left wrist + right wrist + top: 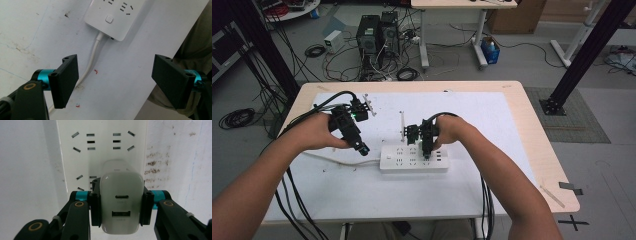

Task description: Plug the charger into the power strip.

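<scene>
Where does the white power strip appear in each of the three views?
High view: the power strip lies at table centre, under the right tool.
Left gripper view: its switch end sits at the top, cable trailing down between the open jaws.
Right gripper view: its socket face runs up the middle, behind the held charger.
Shared landmark: the strip's socket slots.

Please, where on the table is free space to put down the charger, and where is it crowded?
Free: the white mat right of the power strip, and the wide patch between the strip and the table's near edge. Crowded: over the strip, where the right gripper holds the charger, and around its cord under the left gripper.
</scene>
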The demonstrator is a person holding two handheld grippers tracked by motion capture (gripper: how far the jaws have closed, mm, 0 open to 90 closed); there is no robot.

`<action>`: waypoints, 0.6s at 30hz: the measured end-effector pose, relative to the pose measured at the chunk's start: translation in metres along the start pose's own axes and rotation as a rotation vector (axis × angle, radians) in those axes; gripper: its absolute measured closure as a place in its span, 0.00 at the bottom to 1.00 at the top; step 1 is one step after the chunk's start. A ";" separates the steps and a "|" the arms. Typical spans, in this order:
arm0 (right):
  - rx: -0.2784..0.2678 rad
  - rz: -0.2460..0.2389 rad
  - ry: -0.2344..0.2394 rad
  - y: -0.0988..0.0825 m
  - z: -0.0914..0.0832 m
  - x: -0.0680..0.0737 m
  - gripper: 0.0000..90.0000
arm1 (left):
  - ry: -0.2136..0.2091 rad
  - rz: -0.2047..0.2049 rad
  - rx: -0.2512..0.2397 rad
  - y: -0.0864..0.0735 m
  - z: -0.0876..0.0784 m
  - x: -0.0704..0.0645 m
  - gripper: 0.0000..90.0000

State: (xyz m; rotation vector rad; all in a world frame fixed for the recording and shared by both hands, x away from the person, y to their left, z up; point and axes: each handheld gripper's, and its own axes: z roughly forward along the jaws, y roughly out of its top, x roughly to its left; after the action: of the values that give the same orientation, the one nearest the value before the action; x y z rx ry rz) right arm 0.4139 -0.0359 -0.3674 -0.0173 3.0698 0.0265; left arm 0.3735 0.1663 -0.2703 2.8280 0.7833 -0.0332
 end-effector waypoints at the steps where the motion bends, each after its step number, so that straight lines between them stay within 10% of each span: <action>1: 0.002 0.011 0.004 0.000 0.000 0.000 0.70 | 0.000 -0.001 -0.004 0.000 0.000 0.000 0.24; 18: -0.001 0.030 0.027 0.001 0.001 -0.003 0.69 | -0.003 -0.002 0.006 -0.003 0.005 0.000 0.24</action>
State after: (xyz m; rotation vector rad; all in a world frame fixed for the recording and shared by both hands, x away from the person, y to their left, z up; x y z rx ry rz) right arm 0.4170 -0.0350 -0.3680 0.0286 3.0974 0.0297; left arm 0.3723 0.1684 -0.2757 2.8322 0.7873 -0.0410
